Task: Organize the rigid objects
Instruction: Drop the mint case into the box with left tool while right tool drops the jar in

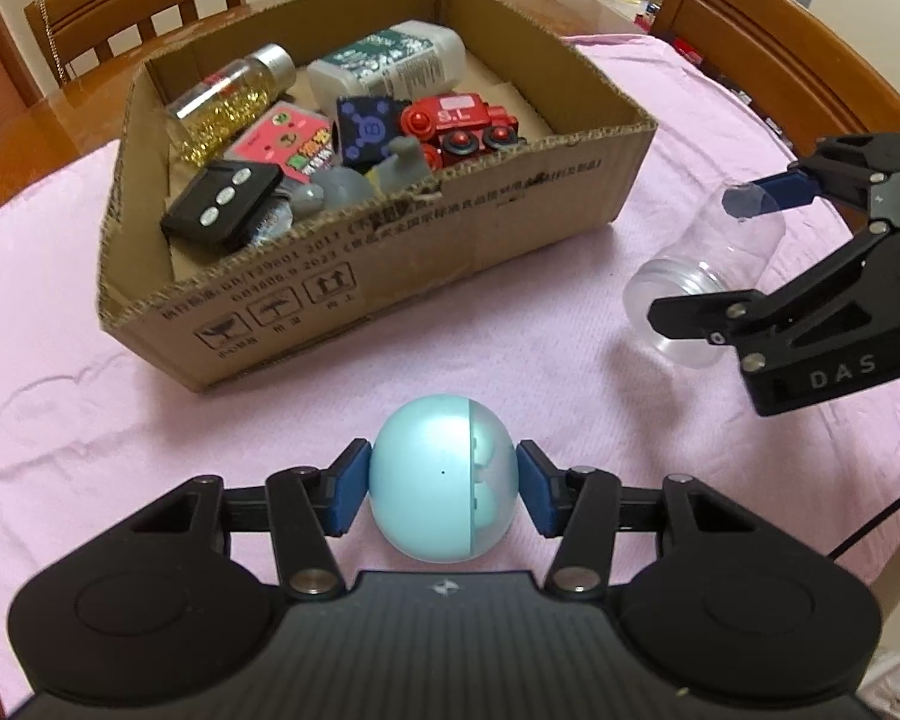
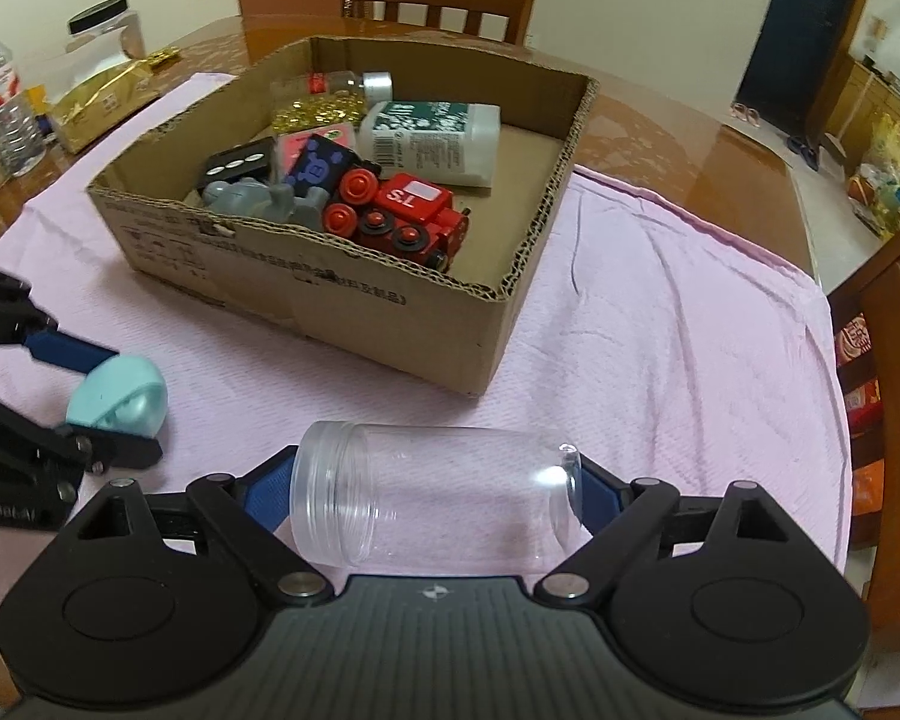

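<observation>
My left gripper [image 1: 444, 486] is shut on a light blue egg-shaped ball [image 1: 420, 480], held just above the pink cloth [image 1: 510, 372] in front of the cardboard box [image 1: 390, 264]. My right gripper [image 2: 432, 498] is shut lengthwise on a clear plastic jar [image 2: 438, 498] with no lid, one pad at its mouth and one at its base. The left wrist view shows that jar [image 1: 696, 282] and right gripper [image 1: 714, 252] to the right of the box. Inside the box lie a red toy train [image 1: 468, 126], a gold glitter bottle [image 1: 234, 102], a white bottle [image 1: 390, 60], a black remote [image 1: 222, 204] and a grey figure [image 1: 354, 180].
Wooden chairs [image 1: 126, 12] stand behind and to the right of the table. At the table's far left stand a water bottle [image 2: 6, 108], a jar with a black lid [image 2: 105, 24] and a gold packet [image 2: 102, 96]. Bare pink cloth [image 2: 690, 330] lies right of the box [image 2: 360, 306].
</observation>
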`<state>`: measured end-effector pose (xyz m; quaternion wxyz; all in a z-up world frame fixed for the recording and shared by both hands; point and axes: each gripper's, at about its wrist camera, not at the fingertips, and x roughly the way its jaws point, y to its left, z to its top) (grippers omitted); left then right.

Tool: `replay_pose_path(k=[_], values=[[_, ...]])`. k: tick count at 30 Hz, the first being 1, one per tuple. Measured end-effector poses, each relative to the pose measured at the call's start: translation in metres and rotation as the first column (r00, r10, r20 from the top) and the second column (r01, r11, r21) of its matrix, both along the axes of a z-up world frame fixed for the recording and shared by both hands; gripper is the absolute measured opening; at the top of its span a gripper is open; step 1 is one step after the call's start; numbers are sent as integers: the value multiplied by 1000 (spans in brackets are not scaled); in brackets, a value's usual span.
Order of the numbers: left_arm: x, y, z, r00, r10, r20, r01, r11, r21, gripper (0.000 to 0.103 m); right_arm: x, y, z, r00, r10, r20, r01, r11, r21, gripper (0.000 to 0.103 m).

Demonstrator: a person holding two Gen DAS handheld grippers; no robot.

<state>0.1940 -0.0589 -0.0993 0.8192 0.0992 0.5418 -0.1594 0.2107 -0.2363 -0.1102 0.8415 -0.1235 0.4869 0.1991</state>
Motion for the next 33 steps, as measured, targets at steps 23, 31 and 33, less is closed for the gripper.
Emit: replay_pose_path(k=[23, 31, 33], values=[[132, 27, 63, 982, 58, 179, -56, 998, -17, 52, 77, 29, 86, 977, 126, 175, -142, 986, 85, 93], [178, 27, 34, 971, 146, 190, -136, 988, -67, 55, 122, 39, 70, 983, 97, 159, -109, 992, 68, 93], [181, 30, 37, 961, 176, 214, -164, 984, -72, 72, 133, 40, 67, 985, 82, 154, -93, 994, 65, 93]])
